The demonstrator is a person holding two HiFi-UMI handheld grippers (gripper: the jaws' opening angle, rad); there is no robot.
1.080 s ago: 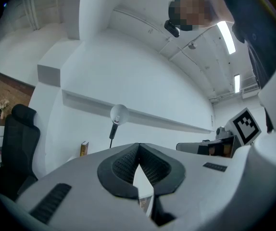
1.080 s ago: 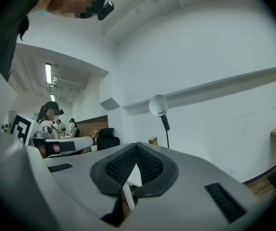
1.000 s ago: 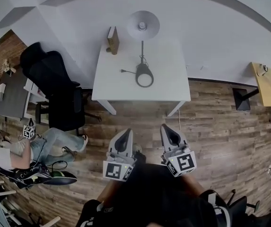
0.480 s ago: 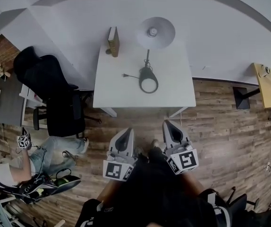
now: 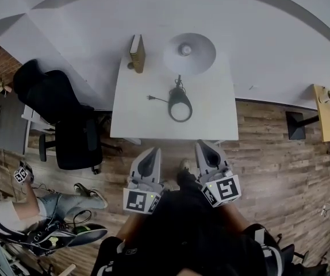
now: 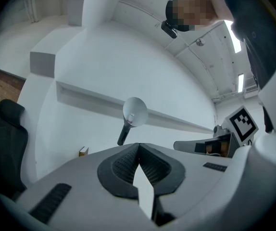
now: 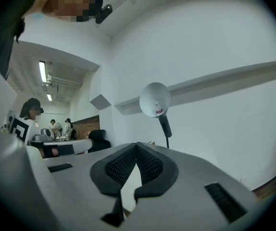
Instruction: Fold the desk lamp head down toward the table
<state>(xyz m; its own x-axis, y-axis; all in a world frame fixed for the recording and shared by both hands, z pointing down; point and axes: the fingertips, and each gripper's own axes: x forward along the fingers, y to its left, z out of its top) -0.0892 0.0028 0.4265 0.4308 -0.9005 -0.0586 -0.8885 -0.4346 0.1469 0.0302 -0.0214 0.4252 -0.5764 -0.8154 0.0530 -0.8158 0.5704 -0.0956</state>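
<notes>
A desk lamp stands on a white table (image 5: 136, 119): its round dark base (image 5: 180, 106) near the table's middle, a thin stem, and a wide pale round head (image 5: 189, 53) raised over the far edge. The lamp head (image 6: 134, 110) faces me in the left gripper view, and the same lamp head (image 7: 155, 99) shows in the right gripper view. My left gripper (image 5: 152, 156) and right gripper (image 5: 203, 148) are both shut with nothing in them. They point level at the table from just short of its near edge.
A tan book (image 5: 137, 52) stands at the table's far left. A black office chair (image 5: 61, 119) is left of the table. A person (image 5: 21, 209) sits on the wooden floor at lower left. A small wooden shelf (image 5: 327, 111) is at the right by the white wall.
Both grippers have come closer to the table, side by side. The table and lamp now sit nearer and larger in the head view.
</notes>
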